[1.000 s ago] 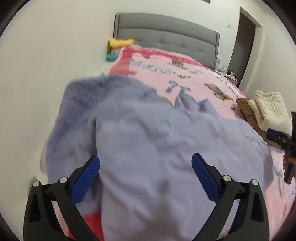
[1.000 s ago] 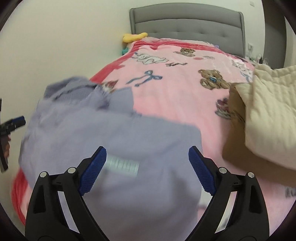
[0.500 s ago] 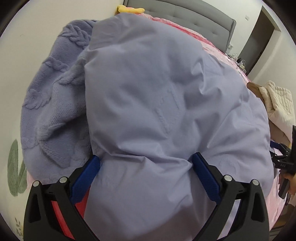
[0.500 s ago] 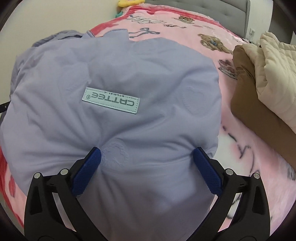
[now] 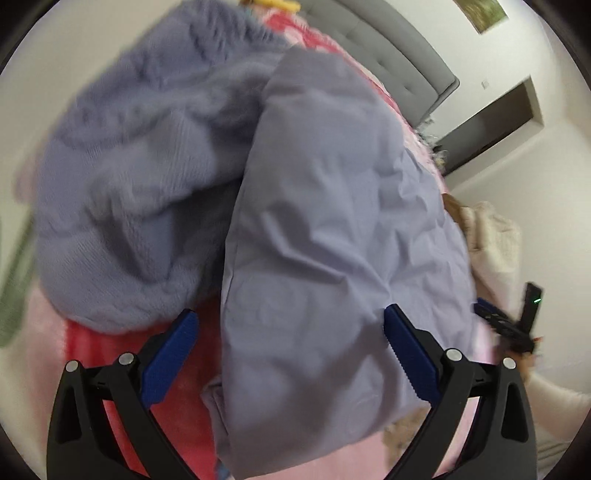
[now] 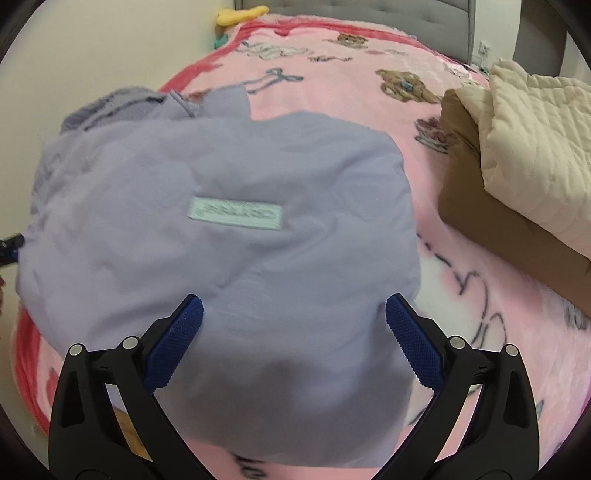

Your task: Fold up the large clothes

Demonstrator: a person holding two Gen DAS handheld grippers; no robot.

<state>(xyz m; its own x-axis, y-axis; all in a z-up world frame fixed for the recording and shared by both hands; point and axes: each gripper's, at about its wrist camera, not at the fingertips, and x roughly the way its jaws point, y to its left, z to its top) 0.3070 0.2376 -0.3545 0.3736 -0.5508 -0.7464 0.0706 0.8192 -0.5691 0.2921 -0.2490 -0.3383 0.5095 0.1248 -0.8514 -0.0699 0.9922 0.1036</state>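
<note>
Lilac padded garment (image 6: 229,236) heaped on pink cartoon blanket (image 6: 461,295), smooth shell up, pale woven label (image 6: 235,218) just ahead of the right gripper's fingers. Knit lilac lining (image 5: 140,192) bunched ahead-left of the left gripper's fingers, smooth part ahead and right. Right gripper (image 6: 294,336) spread wide, released; garment's near edge lying in the gap between blue pads (image 6: 177,341), pads not pressing on it. Left gripper (image 5: 286,354) also spread wide, released; garment's lower corner between fingers, right pad (image 5: 410,350) at fabric edge, contact unclear, left pad clear over red blanket border. Right of right fingers, well apart: cream quilted blanket (image 6: 535,147) stacked on brown folded cloth (image 6: 465,192). Far ahead: grey headboard (image 6: 354,7), yellow plush toy (image 6: 240,14) by the wall. Left view blurred.
</note>
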